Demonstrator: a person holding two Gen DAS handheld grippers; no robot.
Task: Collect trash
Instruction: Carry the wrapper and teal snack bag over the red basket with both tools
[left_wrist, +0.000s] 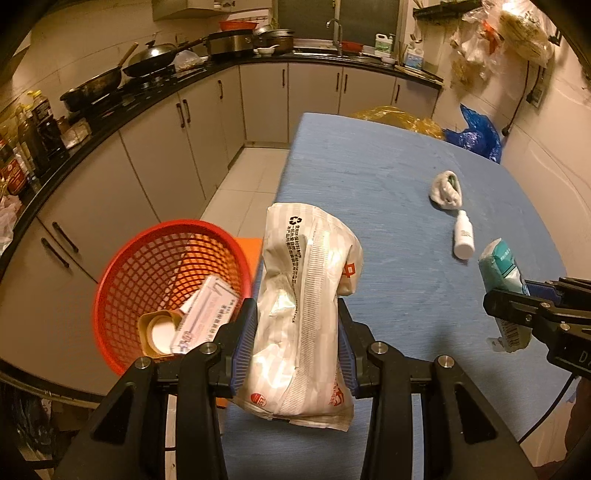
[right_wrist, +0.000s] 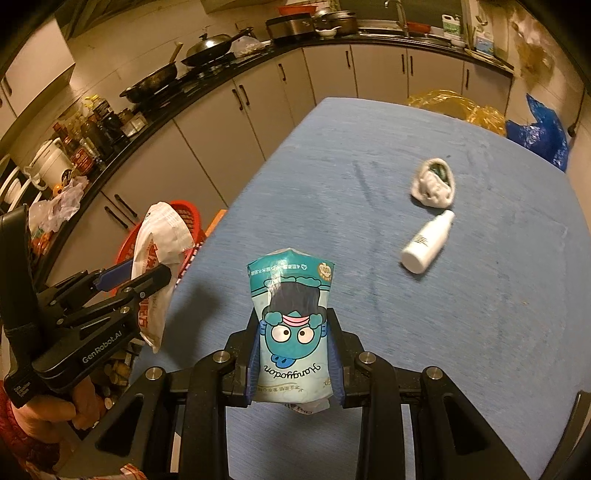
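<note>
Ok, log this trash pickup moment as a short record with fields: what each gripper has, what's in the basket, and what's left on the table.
left gripper: shut on white wrapper, next to the basket
right gripper: shut on teal tissue pack, above the table
red basket: beside the blue table, holds a small carton and a round lid
left on table: white bottle lying on its side, crumpled white wad just beyond it

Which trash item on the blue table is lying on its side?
The small white plastic bottle, tipped over beside the crumpled white wad; both packets are held up in grippers, off the table.
</note>
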